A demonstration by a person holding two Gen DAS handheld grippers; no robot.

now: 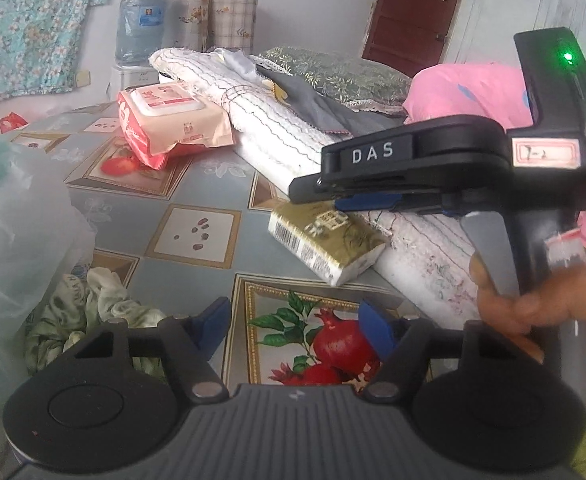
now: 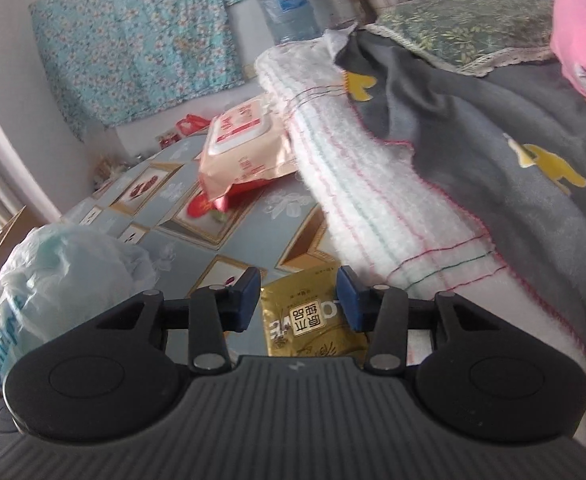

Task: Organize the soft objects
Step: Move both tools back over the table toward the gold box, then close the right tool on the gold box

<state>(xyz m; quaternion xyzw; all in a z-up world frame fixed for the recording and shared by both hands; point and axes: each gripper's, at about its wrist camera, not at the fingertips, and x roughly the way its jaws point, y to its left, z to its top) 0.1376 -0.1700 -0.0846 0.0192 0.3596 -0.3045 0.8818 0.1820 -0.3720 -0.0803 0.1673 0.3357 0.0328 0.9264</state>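
The gold tissue pack [image 2: 313, 316] lies flat on the bench [image 1: 197, 200], its far side tucked against the edge of the folded white blanket [image 2: 373, 216] — a spot where it is hemmed in on one side, which explains why the right gripper [image 2: 299, 300] comes at it from above and in front. Its blue fingers [image 2: 245, 300] straddle the pack, one at each side; the left pad looks to be touching the wrapper, but a sliver of gap shows by the right one, so I read the fingers as closed around the pack and not yet clenched on it. The left wrist view shows the same gripper from the side, tips down at the pack's far end.

The left gripper [image 1: 295, 326] hangs with fingers released and nothing between them, over the pomegranate print on the bench cover, beside a crumpled green cloth [image 1: 93, 304] — probably waiting its turn. The pink wipes pack [image 1: 169, 120] leans on the blanket's far end, and a plastic bag [image 1: 17, 216] bulges at the left edge.
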